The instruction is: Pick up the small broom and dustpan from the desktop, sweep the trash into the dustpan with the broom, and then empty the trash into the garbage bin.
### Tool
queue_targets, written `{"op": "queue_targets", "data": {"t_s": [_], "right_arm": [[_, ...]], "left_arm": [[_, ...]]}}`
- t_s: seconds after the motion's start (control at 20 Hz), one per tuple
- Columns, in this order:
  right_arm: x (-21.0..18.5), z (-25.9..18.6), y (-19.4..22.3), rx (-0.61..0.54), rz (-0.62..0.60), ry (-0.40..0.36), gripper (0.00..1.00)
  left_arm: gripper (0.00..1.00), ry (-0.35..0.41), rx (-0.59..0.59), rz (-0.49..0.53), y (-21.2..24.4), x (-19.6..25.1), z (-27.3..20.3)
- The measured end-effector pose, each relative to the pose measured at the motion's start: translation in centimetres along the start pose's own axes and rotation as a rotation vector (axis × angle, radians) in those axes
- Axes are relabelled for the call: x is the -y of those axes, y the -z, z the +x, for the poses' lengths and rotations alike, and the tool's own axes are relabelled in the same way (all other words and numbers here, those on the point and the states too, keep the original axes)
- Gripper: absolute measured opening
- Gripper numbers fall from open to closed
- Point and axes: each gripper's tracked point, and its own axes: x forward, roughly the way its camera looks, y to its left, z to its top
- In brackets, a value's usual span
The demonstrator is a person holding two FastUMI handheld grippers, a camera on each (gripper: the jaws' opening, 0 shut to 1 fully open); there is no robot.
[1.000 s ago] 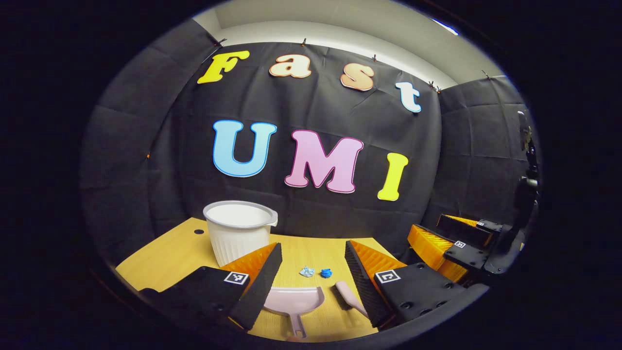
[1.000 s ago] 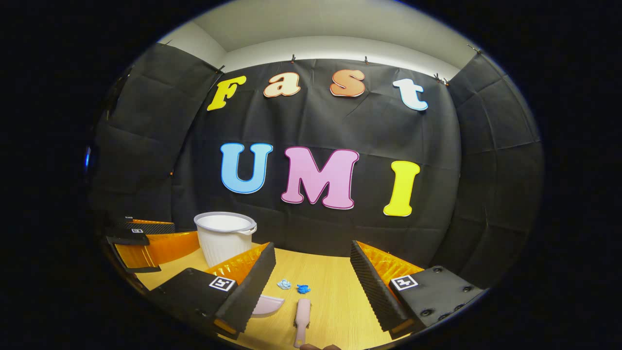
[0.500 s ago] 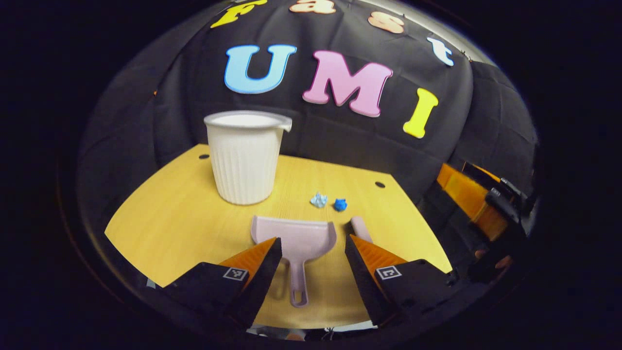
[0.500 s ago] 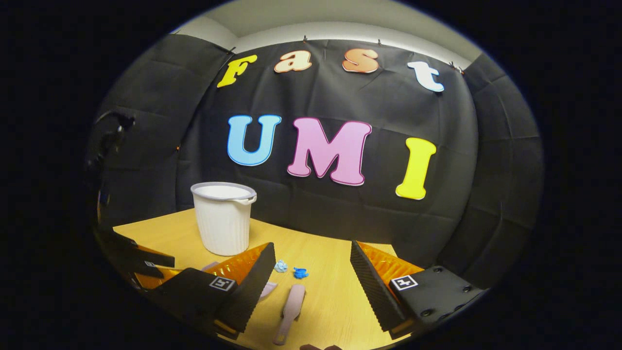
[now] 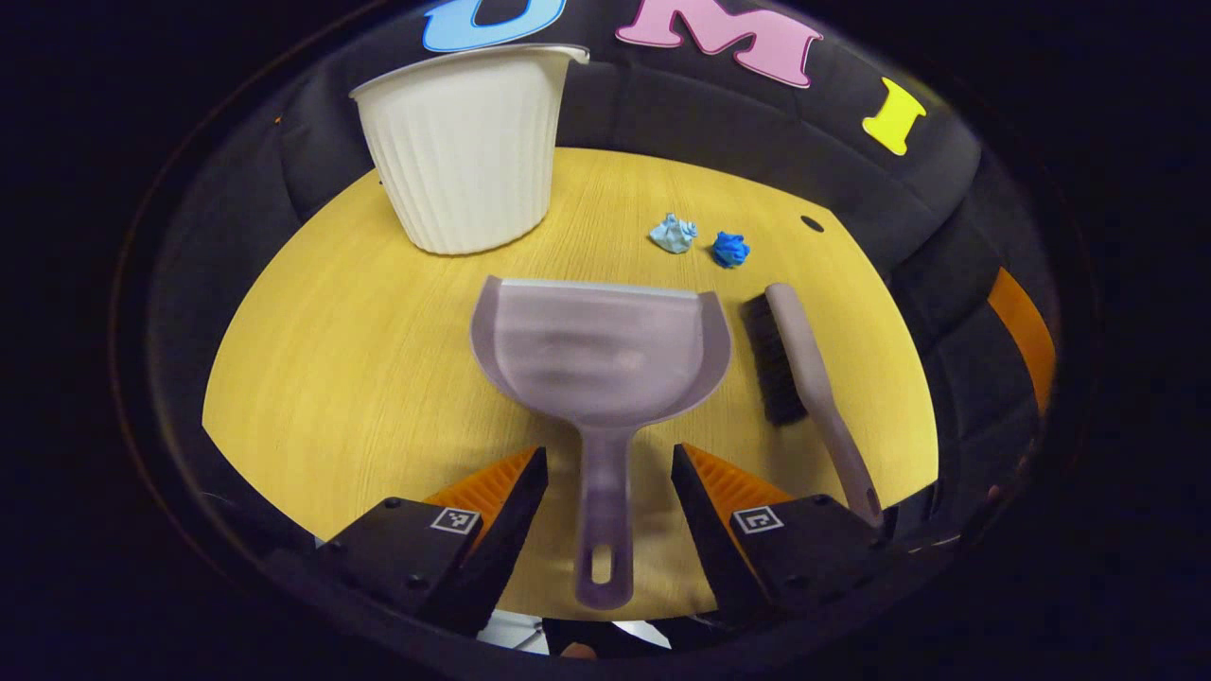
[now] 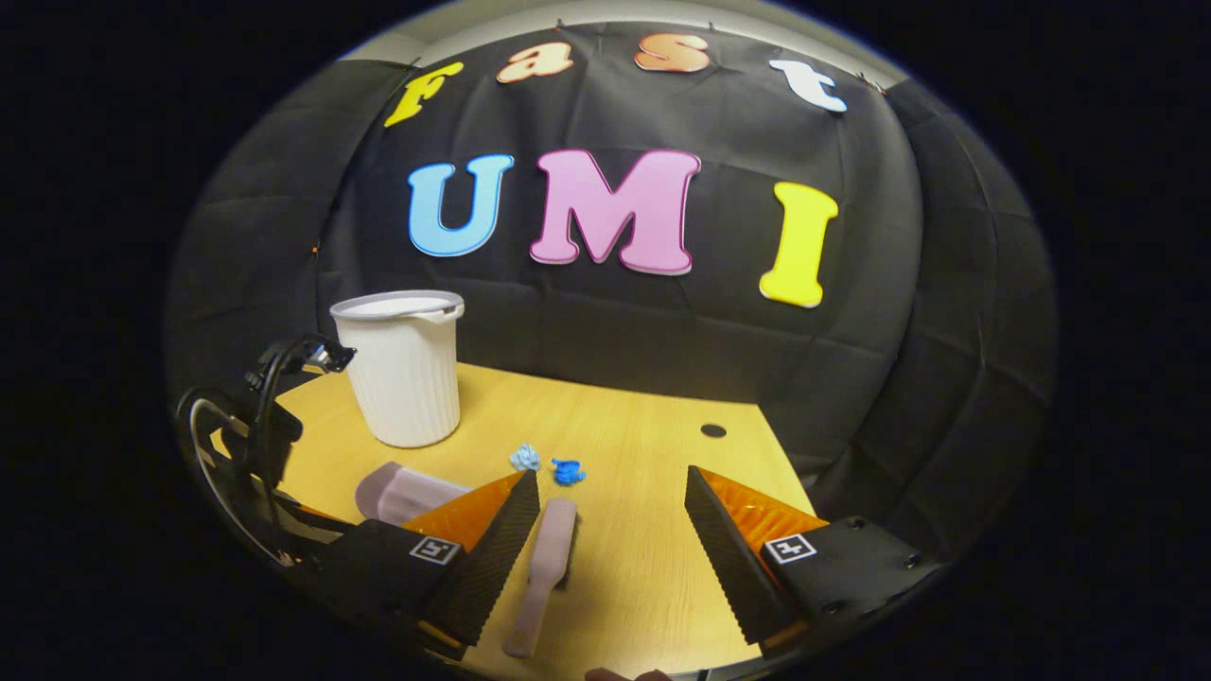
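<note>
A pale pink dustpan [image 5: 601, 350] lies flat on the wooden desktop [image 5: 331, 359], its handle pointing back between the fingers of my open left gripper [image 5: 607, 463], which hovers over it without touching. To its right lies the small broom [image 5: 804, 378], bristles toward the pan. Beyond them sit a light blue paper wad [image 5: 674, 233] and a darker blue wad [image 5: 729, 249]. In the right gripper view, my right gripper [image 6: 612, 482] is open above the desk, and the broom [image 6: 544, 567] lies just inside its left finger. The dustpan [image 6: 402, 492] and both wads [image 6: 524, 458] are to the left.
A white ribbed garbage bin [image 5: 464, 151] stands upright at the back left of the desk, also seen as the bin [image 6: 402, 374] in the right gripper view. A small round hole [image 6: 713, 430] marks the desk's back right. Black cloth walls close the booth.
My left gripper has tilted down and moved in over the dustpan, so its handle now lies between the fingers. The right gripper has dipped toward the desk and closed on the broom.
</note>
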Motion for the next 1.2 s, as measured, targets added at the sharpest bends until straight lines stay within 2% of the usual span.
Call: {"op": "queue_targets", "data": {"t_s": [0.1, 0.3, 0.35, 0.4, 0.45, 0.5, 0.65, 0.75, 0.8, 0.85, 1.05, 1.2], "right_arm": [[0.7, 0.3, 1.4, -0.044, 0.022, 0.008, 1.00], [0.9, 0.9, 4.9, -0.166, 0.071, -0.002, 1.00], [0.5, 0.7, 5.4, -0.188, 0.081, -0.012, 0.94], [0.3, 0.7, 5.7, -0.201, 0.087, -0.022, 1.00], [0.3, 0.7, 5.9, -0.211, 0.087, -0.029, 1.00], [0.2, 0.6, 6.0, -0.218, 0.086, -0.035, 1.00], [0.0, 0.6, 6.4, -0.229, 0.087, -0.050, 1.00], [0.0, 0.4, 7.0, -0.255, 0.090, -0.057, 1.00], [0.1, 0.3, 7.1, -0.267, 0.098, -0.057, 0.94], [0.1, 0.1, 7.4, -0.283, 0.112, -0.058, 1.00], [-0.5, -0.2, 7.7, -0.346, 0.154, -0.067, 1.00], [-1.7, -0.5, 8.9, -0.444, 0.134, -0.084, 0.99]], "left_arm": [[0.80, -0.021, -0.050, 0.015, -0.1, 0.1, 1.3], [0.80, -0.122, -0.172, 0.018, -0.1, -0.9, 2.7], [0.80, -0.139, -0.207, 0.017, 0.1, -1.1, 2.9], [0.79, -0.153, -0.220, 0.022, 0.0, -1.2, 3.2], [0.72, -0.167, -0.231, 0.026, -0.3, -1.4, 3.5], [0.48, -0.164, -0.243, 0.033, -0.4, -1.3, 3.5], [0.47, -0.147, -0.285, 0.058, -0.4, -1.0, 3.9], [0.39, -0.132, -0.311, 0.048, -0.4, -0.7, 4.3], [0.31, -0.129, -0.329, 0.040, -0.4, -0.7, 4.3], [0.31, -0.123, -0.334, 0.037, -0.4, -0.6, 4.1], [0.29, -0.106, -0.342, 0.051, -0.4, -0.7, 3.9], [0.29, -0.092, -0.342, 0.065, -0.4, -0.9, 3.7]]}}
